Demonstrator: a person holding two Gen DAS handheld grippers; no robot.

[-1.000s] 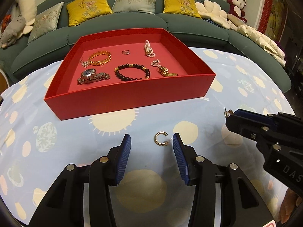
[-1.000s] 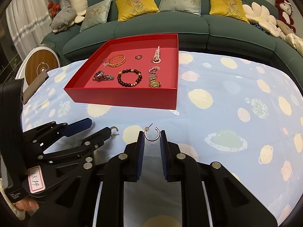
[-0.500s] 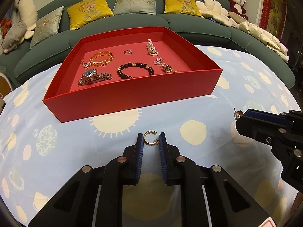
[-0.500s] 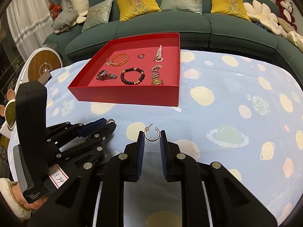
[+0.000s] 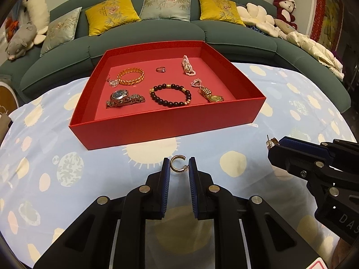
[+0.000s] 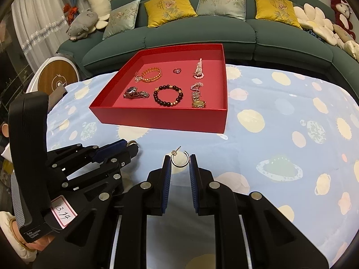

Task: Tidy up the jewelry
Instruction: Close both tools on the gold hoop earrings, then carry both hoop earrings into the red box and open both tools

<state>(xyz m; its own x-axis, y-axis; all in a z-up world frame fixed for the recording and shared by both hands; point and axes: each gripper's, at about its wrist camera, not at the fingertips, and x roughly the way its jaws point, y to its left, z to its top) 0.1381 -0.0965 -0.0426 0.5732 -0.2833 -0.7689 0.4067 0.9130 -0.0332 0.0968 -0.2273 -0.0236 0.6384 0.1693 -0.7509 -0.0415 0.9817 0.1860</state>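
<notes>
Left wrist view: the left gripper has its two blue-padded jaws drawn in close on a gold hoop earring, an open C-shaped band with a beaded edge, pinched between the tips and held just in front of the red tray's near wall, above the pale blue tablecloth printed with cream suns and planets. Inside the tray lie a gold braided bangle, a small ring, pink pearl strands, a steel watch, a dark beaded bracelet and a gold watch. Right of the tray's near corner, the right gripper reaches in with an earring post poking from its tip. One second ago the left jaws stood wide apart with the earring lying on the cloth between them; half a second ago they had already closed on it, and now the tray appears farther off and lower in view. Right wrist view: the right gripper is narrowed onto a silver-toned hoop earring with a straight post, gripped between the pads in front of the tray's near wall. The left gripper sits left of it with the gold earring's rim just visible at its tip. This grip matches both earlier frames.
</notes>
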